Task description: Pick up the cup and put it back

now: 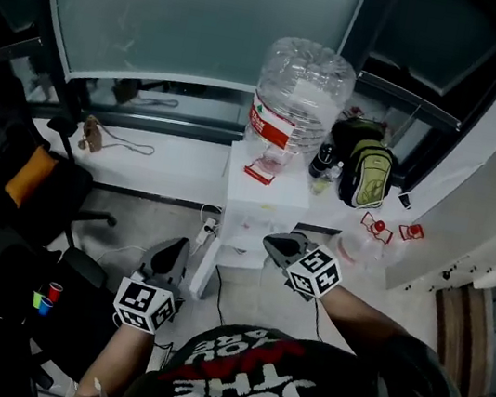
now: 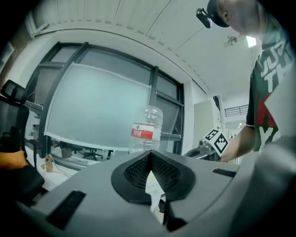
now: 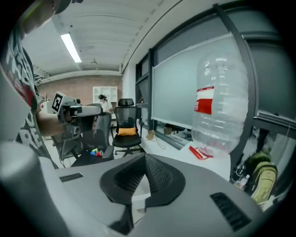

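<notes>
The cups (image 1: 45, 297) (image 3: 96, 152) are small: a red, a green and a blue one, bunched together on a dark surface (image 1: 84, 307) at the person's left, well apart from both claws. The left gripper (image 1: 174, 245) and right gripper (image 1: 280, 242) each have jaws pressed together on nothing. Ahead, a clear water bottle (image 1: 301, 93) with a red label sits on a white dispenser (image 1: 261, 205) by a frosted window (image 1: 203, 16).

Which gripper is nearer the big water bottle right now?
Right. The right gripper is in front of the white dispenser that carries the water bottle. The left gripper is farther off, to the dispenser's left.
</notes>
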A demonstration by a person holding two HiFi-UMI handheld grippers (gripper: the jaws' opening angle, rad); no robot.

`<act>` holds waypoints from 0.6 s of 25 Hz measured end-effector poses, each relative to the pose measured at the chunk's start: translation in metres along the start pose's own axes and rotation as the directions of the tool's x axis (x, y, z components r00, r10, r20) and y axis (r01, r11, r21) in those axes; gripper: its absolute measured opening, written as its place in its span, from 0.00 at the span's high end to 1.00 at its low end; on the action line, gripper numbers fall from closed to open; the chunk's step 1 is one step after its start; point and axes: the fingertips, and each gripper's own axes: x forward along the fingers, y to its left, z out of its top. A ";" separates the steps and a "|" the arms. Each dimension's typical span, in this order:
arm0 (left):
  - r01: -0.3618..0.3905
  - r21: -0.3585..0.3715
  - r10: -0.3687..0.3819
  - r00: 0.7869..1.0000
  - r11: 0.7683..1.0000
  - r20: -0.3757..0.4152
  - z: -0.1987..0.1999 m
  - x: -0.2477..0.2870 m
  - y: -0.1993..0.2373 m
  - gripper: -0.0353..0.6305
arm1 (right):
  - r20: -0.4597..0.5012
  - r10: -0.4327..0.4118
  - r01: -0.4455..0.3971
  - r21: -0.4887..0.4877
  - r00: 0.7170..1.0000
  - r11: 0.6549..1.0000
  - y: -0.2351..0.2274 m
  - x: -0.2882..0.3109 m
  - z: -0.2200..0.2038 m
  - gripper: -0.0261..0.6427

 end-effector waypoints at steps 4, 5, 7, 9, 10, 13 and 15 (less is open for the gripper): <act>0.117 0.039 -0.117 0.993 0.992 -0.015 0.040 -0.010 0.003 0.95 | 0.099 -0.127 0.113 0.138 0.987 0.984 0.008 -0.031 0.039 0.91; 0.148 0.050 -0.147 0.989 0.988 -0.025 0.047 -0.015 0.003 0.95 | 0.121 -0.157 0.134 0.176 0.980 0.975 0.013 -0.038 0.046 0.91; 0.200 0.068 -0.198 0.979 0.977 -0.047 0.057 -0.025 0.001 0.95 | 0.155 -0.209 0.169 0.237 0.966 0.957 0.022 -0.053 0.057 0.91; 0.238 0.078 -0.233 0.970 0.968 -0.071 0.064 -0.033 -0.003 0.95 | 0.179 -0.247 0.194 0.273 0.952 0.942 0.029 -0.068 0.066 0.91; 0.250 0.083 -0.244 0.967 0.965 -0.079 0.068 -0.034 -0.006 0.95 | 0.193 -0.261 0.202 0.279 0.946 0.939 0.032 -0.075 0.071 0.91; 0.261 0.083 -0.255 0.964 0.962 -0.074 0.081 -0.030 -0.023 0.95 | 0.233 -0.281 0.217 0.267 0.931 0.939 0.029 -0.099 0.088 0.91; 0.257 0.078 -0.254 0.966 0.963 -0.052 0.088 -0.020 -0.044 0.95 | 0.246 -0.278 0.219 0.242 0.929 0.945 0.024 -0.119 0.095 0.91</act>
